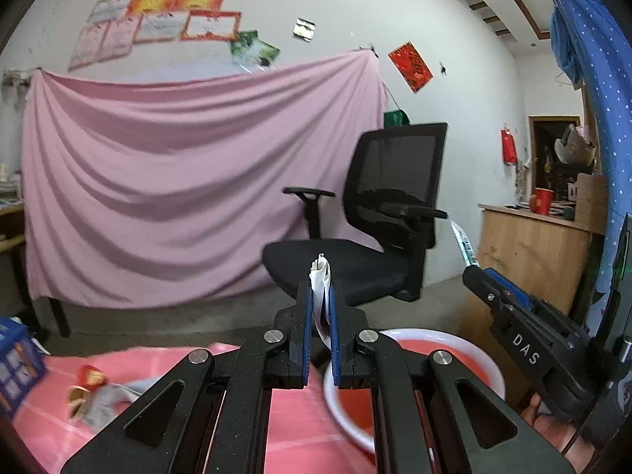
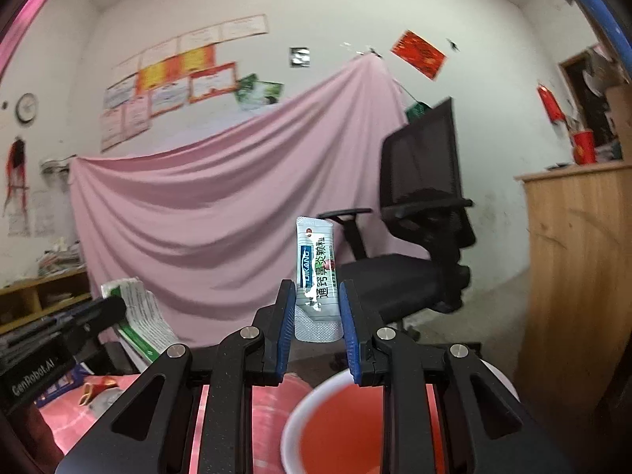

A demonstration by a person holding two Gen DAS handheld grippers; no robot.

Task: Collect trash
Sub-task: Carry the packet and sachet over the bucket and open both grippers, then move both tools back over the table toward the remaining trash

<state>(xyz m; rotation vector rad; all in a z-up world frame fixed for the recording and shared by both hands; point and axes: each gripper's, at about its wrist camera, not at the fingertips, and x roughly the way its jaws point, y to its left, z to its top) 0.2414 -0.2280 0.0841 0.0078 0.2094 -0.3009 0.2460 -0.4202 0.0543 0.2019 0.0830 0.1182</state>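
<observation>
My left gripper (image 1: pixel 319 290) is shut on a white and green paper wrapper (image 1: pixel 320 276), which I see edge-on sticking up between the blue pads. From the right wrist view the same wrapper (image 2: pixel 142 316) shows flat in the left gripper (image 2: pixel 114 304). My right gripper (image 2: pixel 318 296) is shut on a silver sachet (image 2: pixel 318 272) with blue and green print, held upright. That gripper (image 1: pixel 476 272) and its sachet (image 1: pixel 462 241) appear at the right of the left wrist view. Both are held above a red basin with a white rim (image 1: pixel 489 359) (image 2: pixel 290 418). More crumpled wrappers (image 1: pixel 91 389) lie on the pink tablecloth (image 1: pixel 166 367).
A black office chair (image 1: pixel 379 213) stands ahead in front of a hanging pink sheet (image 1: pixel 158 181). A wooden cabinet (image 2: pixel 576 260) with a red cup (image 2: pixel 584 146) is on the right. A blue crate (image 1: pixel 15 363) sits at the table's left.
</observation>
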